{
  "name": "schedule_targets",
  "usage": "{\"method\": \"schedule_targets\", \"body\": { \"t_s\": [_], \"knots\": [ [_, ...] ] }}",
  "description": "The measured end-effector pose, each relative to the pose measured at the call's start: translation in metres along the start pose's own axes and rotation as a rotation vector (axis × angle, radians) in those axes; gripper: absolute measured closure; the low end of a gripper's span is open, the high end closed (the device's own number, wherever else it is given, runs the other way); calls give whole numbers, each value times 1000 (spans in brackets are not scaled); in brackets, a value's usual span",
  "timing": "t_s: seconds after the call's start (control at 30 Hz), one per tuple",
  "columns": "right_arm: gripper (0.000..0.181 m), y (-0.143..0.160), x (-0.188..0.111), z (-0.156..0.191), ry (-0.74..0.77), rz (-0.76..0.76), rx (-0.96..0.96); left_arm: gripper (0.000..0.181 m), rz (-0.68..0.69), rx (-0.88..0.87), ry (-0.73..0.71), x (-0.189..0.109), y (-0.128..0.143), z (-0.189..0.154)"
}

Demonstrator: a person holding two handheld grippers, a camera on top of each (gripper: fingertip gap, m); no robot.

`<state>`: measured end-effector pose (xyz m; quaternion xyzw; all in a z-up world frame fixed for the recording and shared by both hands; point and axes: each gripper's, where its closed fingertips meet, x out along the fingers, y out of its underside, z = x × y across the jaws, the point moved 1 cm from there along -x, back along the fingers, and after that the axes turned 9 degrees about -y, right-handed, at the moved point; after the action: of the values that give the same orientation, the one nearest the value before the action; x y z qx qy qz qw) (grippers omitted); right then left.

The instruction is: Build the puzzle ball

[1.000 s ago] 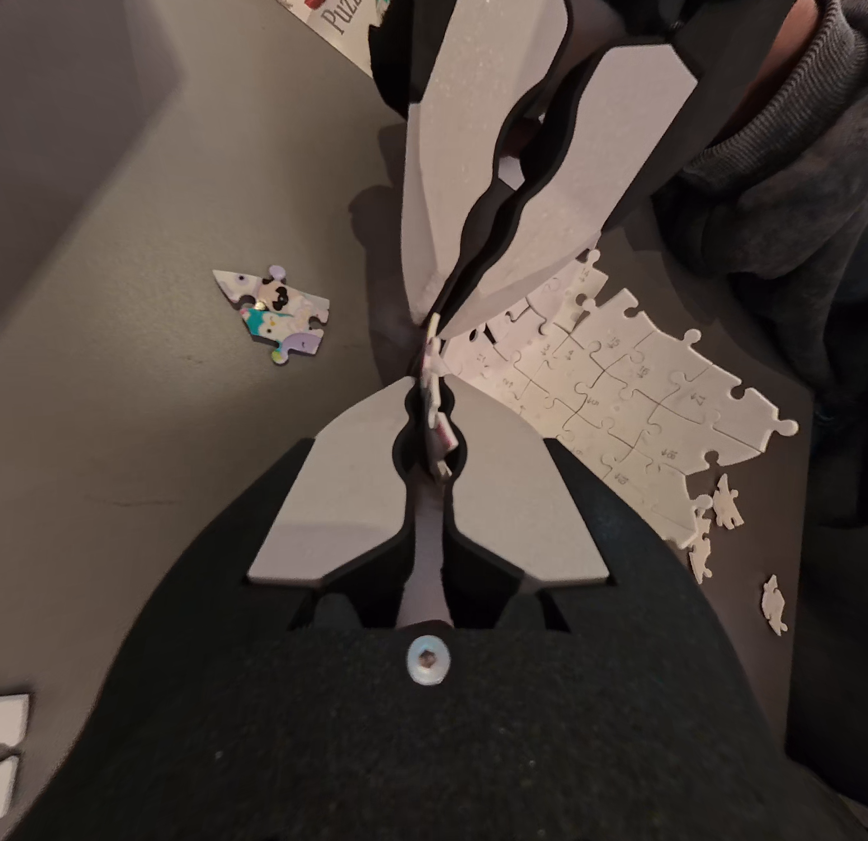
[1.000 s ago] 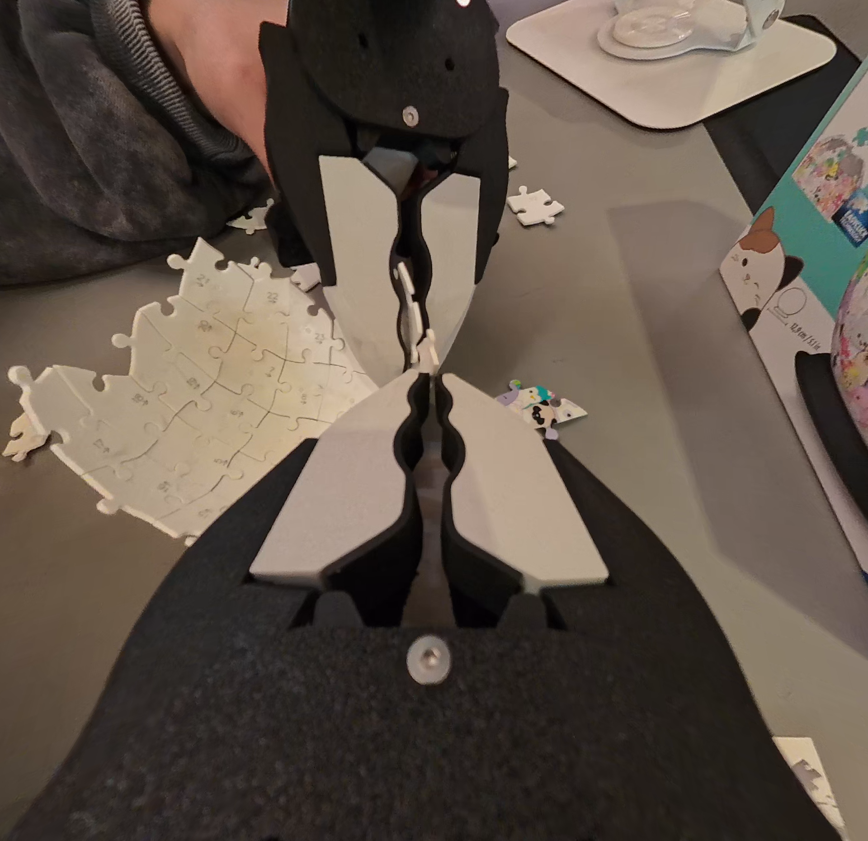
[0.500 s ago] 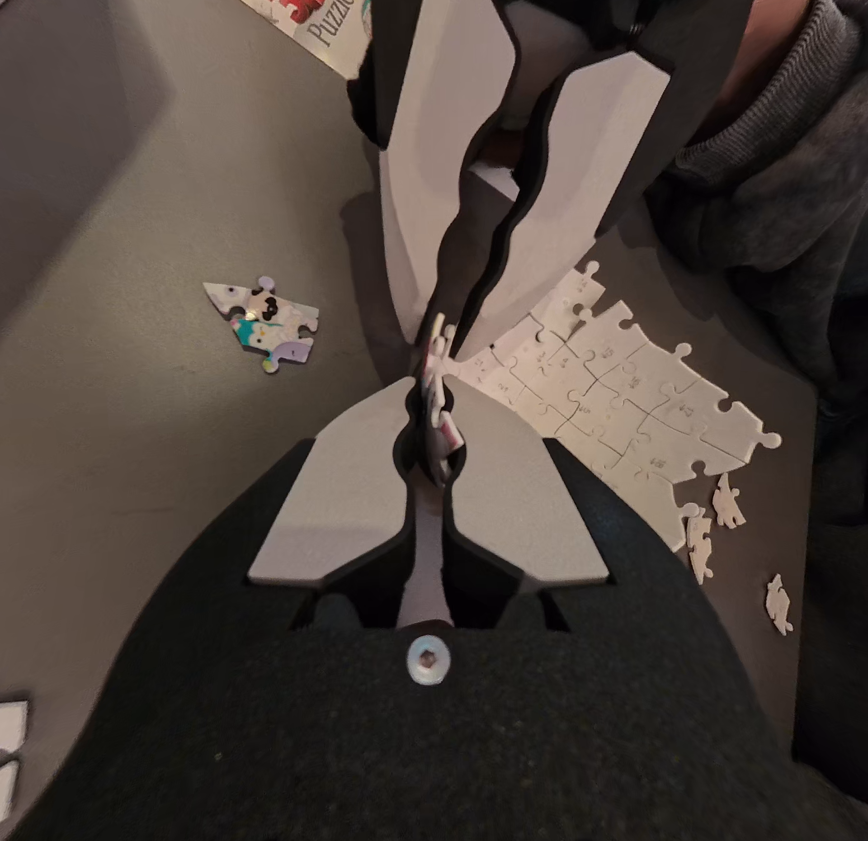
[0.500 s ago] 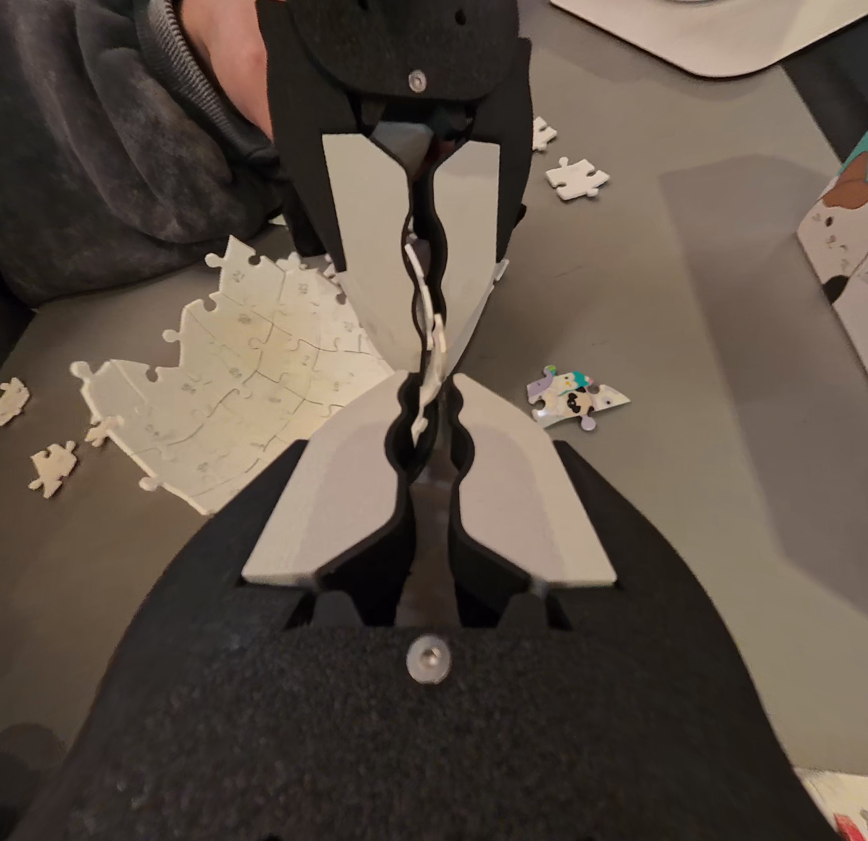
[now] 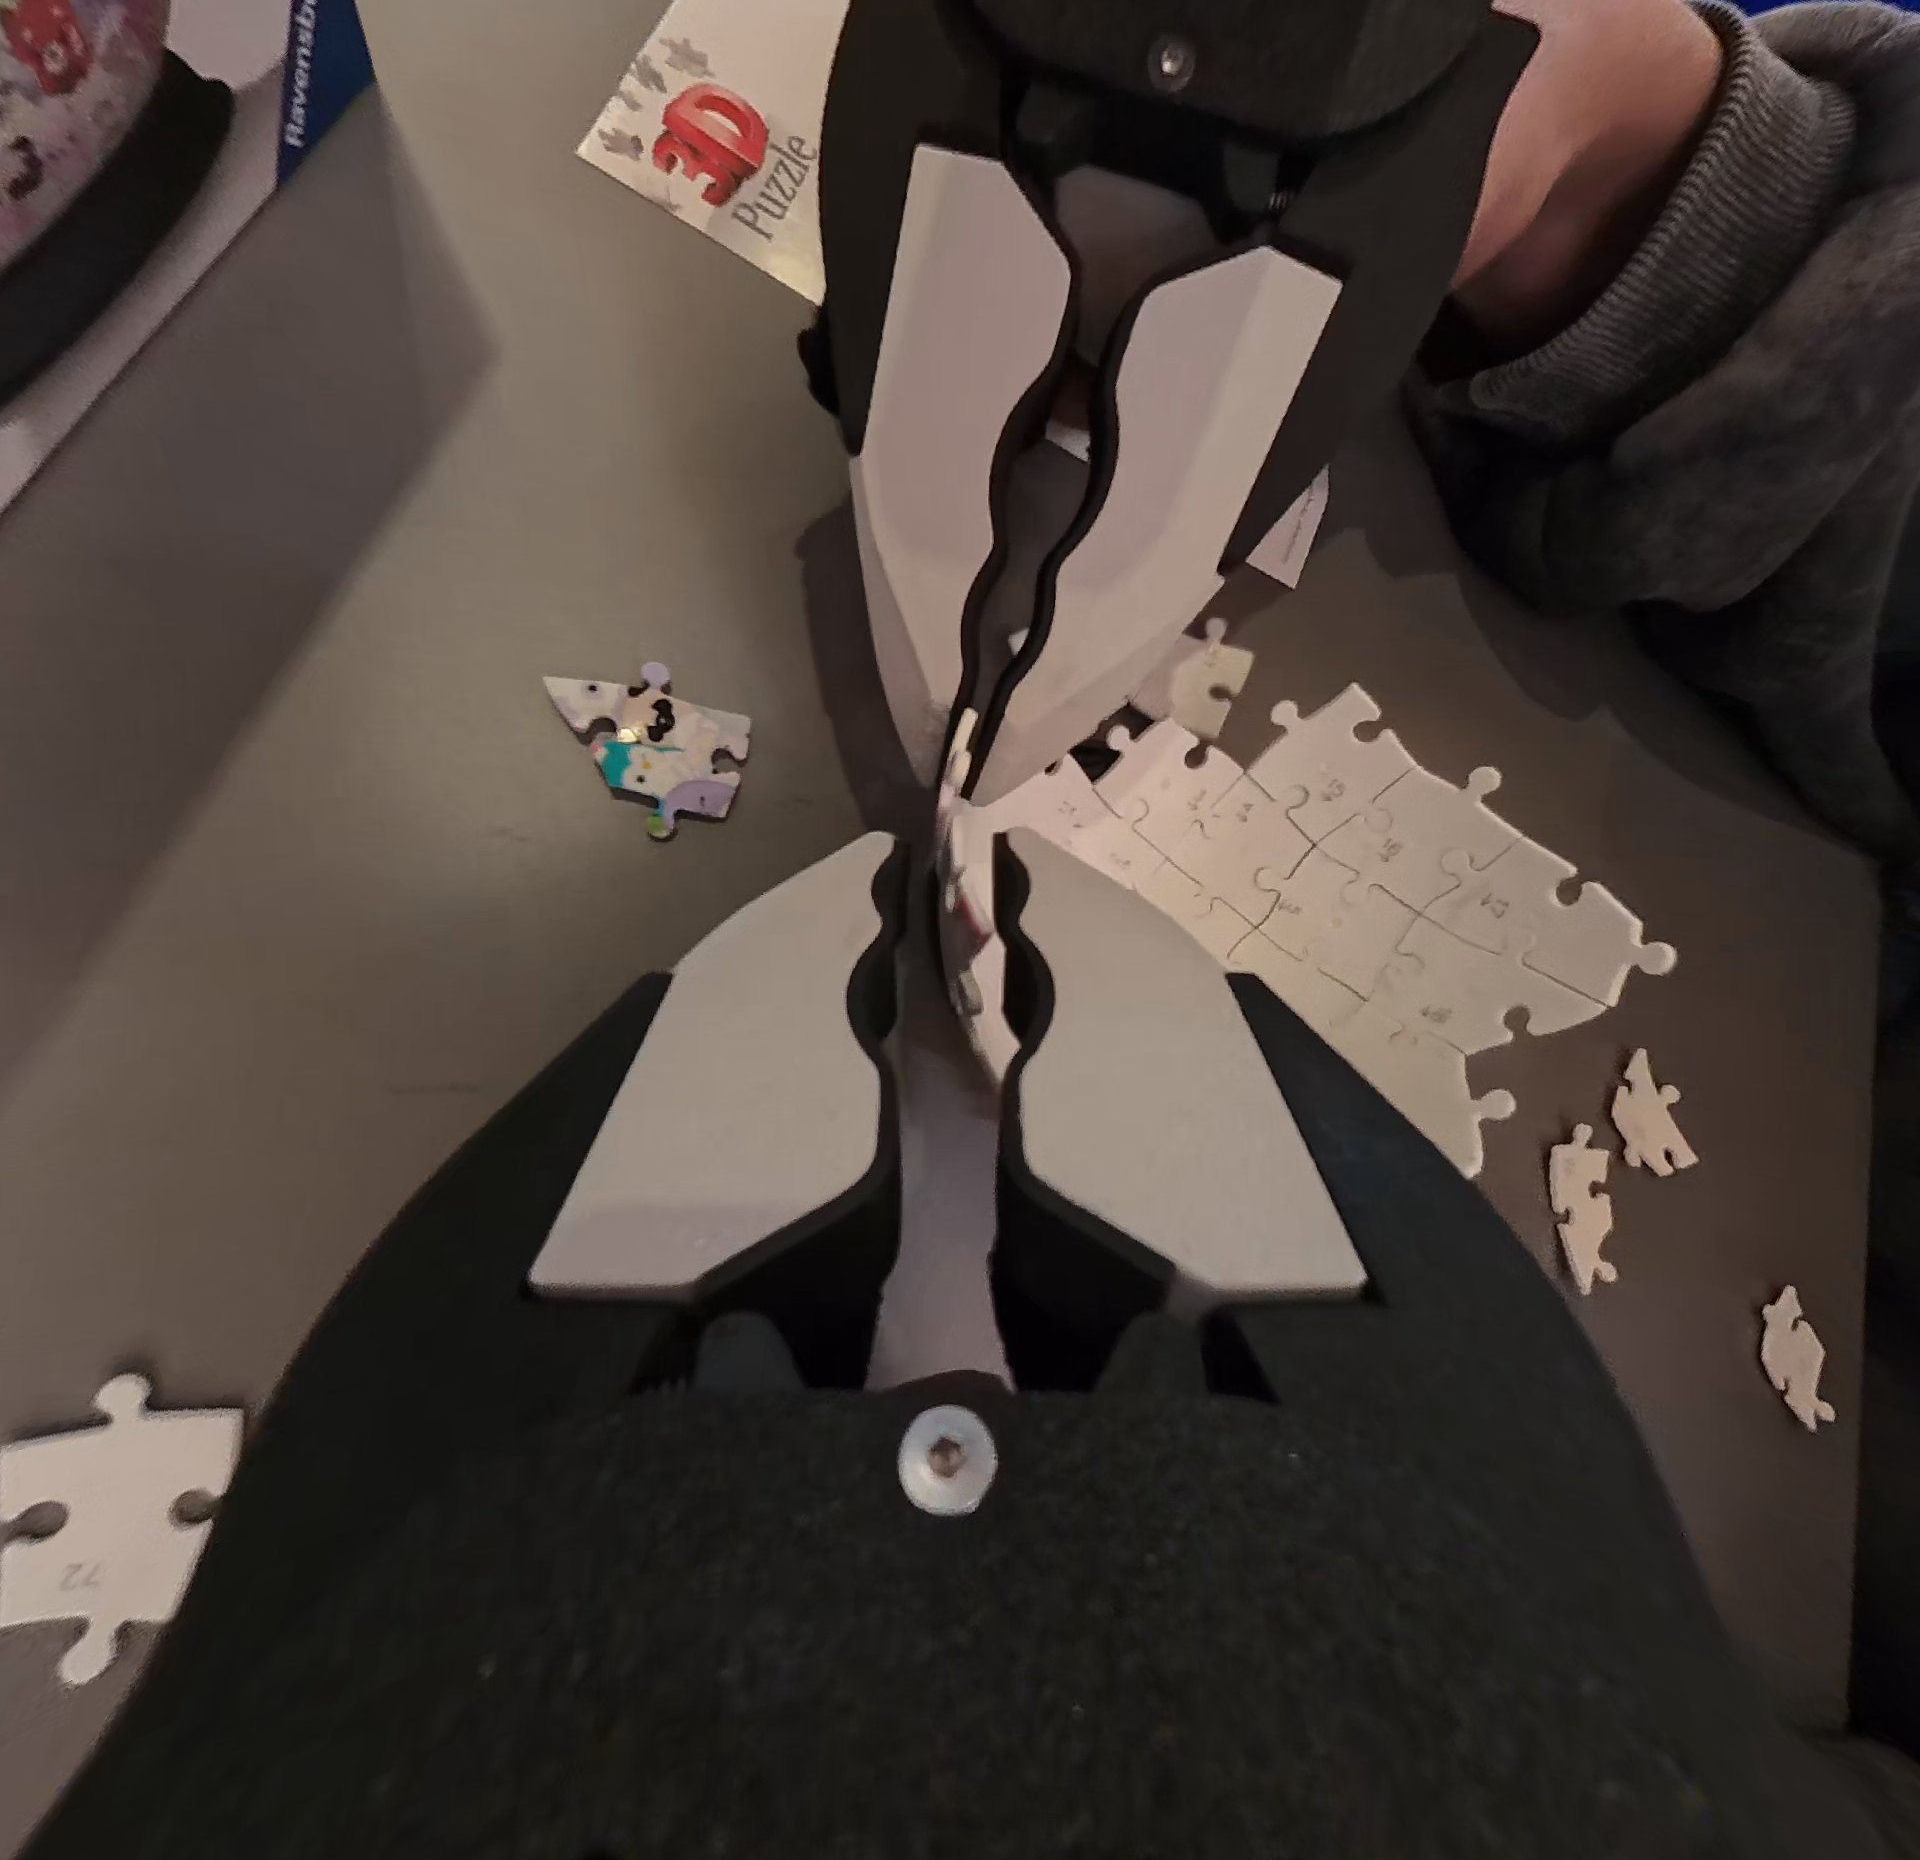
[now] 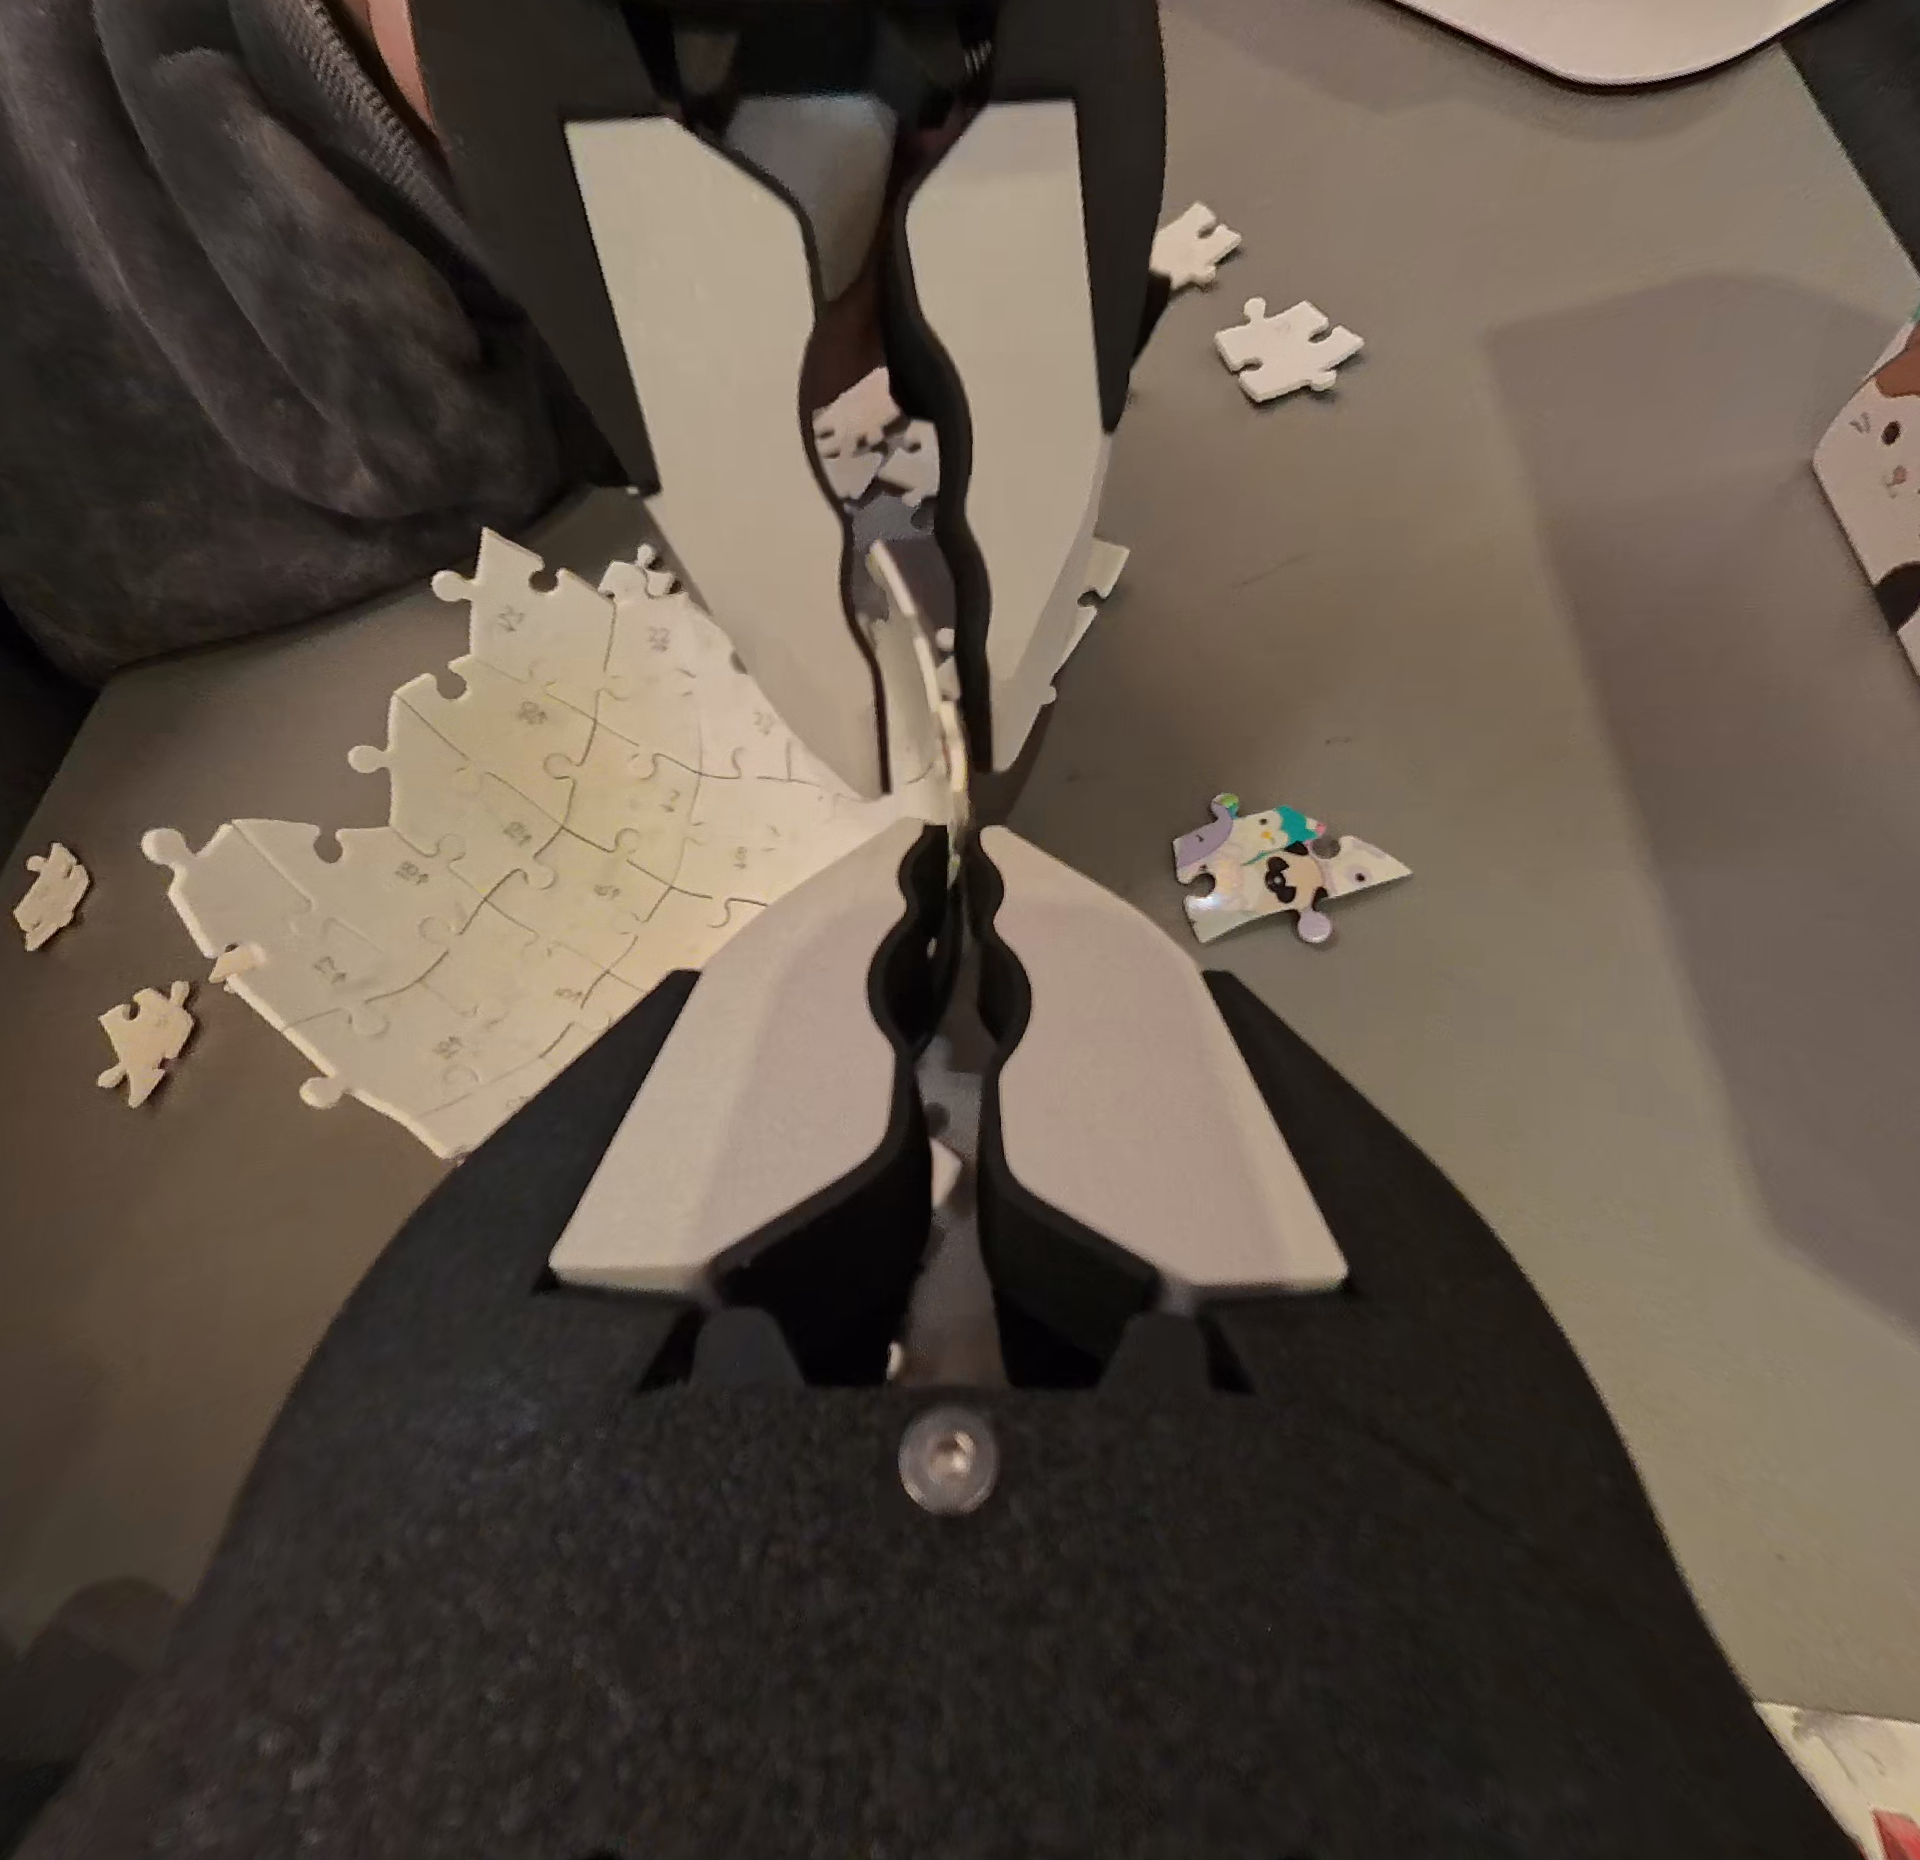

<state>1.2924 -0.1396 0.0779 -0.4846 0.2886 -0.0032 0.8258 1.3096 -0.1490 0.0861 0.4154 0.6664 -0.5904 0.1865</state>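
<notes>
Grey bench (image 5: 312, 979) w/ flipped puzzle sheet (image 5: 1382, 875); left gripper (image 5: 948, 854) narrowly apart, right gripper (image 6: 961, 844) pinching curved piece (image 6: 928, 709).

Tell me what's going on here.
A person holds two tools tip to tip above a grey table. The right tool pinches one end of a curved puzzle strip, while the left tool has its jaws slightly apart around the other end. A white assembled section lies face down beside them, and a colourful cluster lies apart.
</notes>
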Motion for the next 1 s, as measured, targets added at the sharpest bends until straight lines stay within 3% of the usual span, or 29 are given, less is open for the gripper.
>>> {"method": "schedule_targets", "body": {
  "t_s": [0.13, 1.0],
  "knots": [
    [179, 0, 0, 0, -3, -6, 3, 177, 9, 17, -13, 0, 2, 1],
    [179, -1, -2, 1, 2, -35, -32, 178, 4, 37, -31, -2, 1, 1]
  ]
}}
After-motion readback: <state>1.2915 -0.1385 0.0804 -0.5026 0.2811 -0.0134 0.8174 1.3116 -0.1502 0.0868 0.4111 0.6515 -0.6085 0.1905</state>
